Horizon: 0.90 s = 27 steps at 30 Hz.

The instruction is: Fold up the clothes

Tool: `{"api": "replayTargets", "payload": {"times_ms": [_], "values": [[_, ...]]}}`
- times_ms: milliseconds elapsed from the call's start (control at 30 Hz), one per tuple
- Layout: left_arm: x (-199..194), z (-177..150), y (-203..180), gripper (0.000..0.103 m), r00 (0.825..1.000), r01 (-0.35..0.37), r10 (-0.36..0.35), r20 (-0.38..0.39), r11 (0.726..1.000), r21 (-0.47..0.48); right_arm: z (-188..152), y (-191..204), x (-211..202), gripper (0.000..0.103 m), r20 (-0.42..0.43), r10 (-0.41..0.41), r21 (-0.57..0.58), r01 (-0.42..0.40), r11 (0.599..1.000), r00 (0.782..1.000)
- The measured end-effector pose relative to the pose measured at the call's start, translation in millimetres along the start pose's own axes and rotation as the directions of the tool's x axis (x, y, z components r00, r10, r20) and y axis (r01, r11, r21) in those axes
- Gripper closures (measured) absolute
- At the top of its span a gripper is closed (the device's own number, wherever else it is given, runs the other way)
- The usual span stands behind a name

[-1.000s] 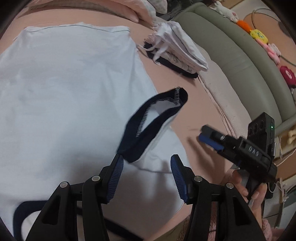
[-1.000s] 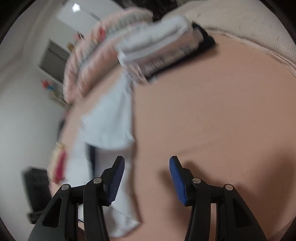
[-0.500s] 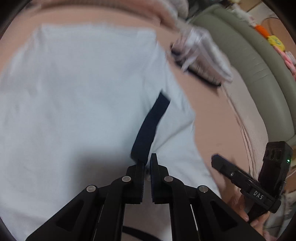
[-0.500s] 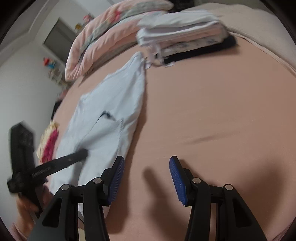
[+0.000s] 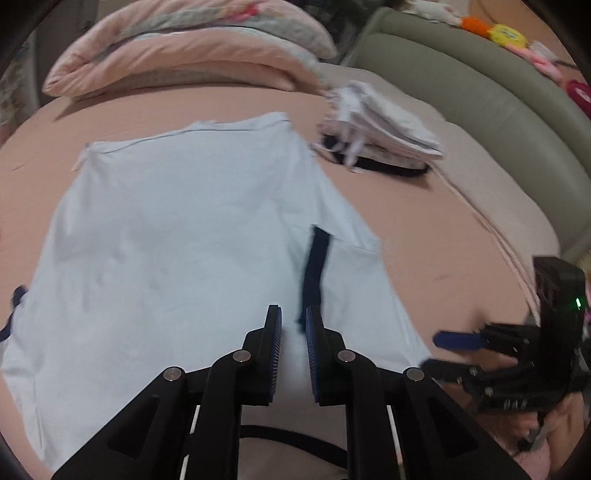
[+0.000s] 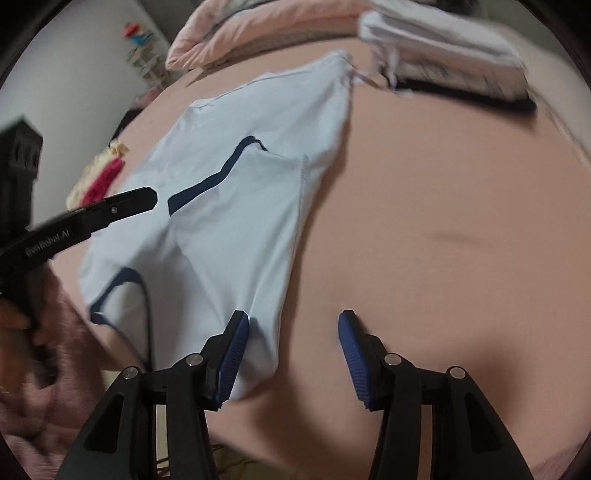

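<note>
Shirt [image 5: 177, 236], pale blue, lies flat on our pink bed [image 5: 436, 236]. Our left gripper [image 5: 293, 321] is opening just beside its navy sleeve cuff [image 5: 316, 266], pinching nothing; right gripper [image 6: 291, 332] gapes over the shoulder edge. Released sleeve may unfold.

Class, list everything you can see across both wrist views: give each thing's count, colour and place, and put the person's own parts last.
T-shirt: one, pale blue with navy trim, spread flat on the bed, sleeve folded in.
Bed sheet: one, salmon pink, under everything.
Folded clothes pile: one, white over black, far right of the shirt.
Duvet: one, pink, bed's far end.
Sofa: one, grey-green, beside the bed.
Plush toys: several, orange, yellow, pink, on the sofa.
Left gripper: black with blue pads, jaws opening, nothing between.
Right gripper: same colours, open at shirt's edge.
Hand: one, holding left gripper.
</note>
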<state>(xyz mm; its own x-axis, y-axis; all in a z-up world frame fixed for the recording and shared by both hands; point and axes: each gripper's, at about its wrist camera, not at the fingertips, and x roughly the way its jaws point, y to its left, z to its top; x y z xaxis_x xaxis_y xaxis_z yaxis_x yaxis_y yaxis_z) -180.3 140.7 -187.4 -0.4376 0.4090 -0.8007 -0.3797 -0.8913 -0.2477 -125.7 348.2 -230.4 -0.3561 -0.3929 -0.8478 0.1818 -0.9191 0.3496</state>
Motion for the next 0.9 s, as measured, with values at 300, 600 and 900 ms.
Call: {"api": "replayTargets", "payload": {"times_ms": [300, 600, 900], "values": [[26, 16, 26, 0.091, 0.994, -0.1, 0.094, -0.053, 0.988, -0.122, 78, 17, 4, 0.053, 0.047, -0.107, -0.103, 0.111, 0.988, 0.993], [42, 27, 35, 0.091, 0.991, 0.102, -0.1, -0.087, 0.994, 0.024, 88, 15, 53, 0.053, -0.011, -0.196, -0.126, 0.193, 0.973, 0.981], [60, 46, 16, 0.091, 0.976, 0.139, -0.113, -0.184, 0.98, 0.139, 89, 21, 40, 0.053, 0.033, -0.154, -0.11, 0.157, 0.981, 0.988]]}}
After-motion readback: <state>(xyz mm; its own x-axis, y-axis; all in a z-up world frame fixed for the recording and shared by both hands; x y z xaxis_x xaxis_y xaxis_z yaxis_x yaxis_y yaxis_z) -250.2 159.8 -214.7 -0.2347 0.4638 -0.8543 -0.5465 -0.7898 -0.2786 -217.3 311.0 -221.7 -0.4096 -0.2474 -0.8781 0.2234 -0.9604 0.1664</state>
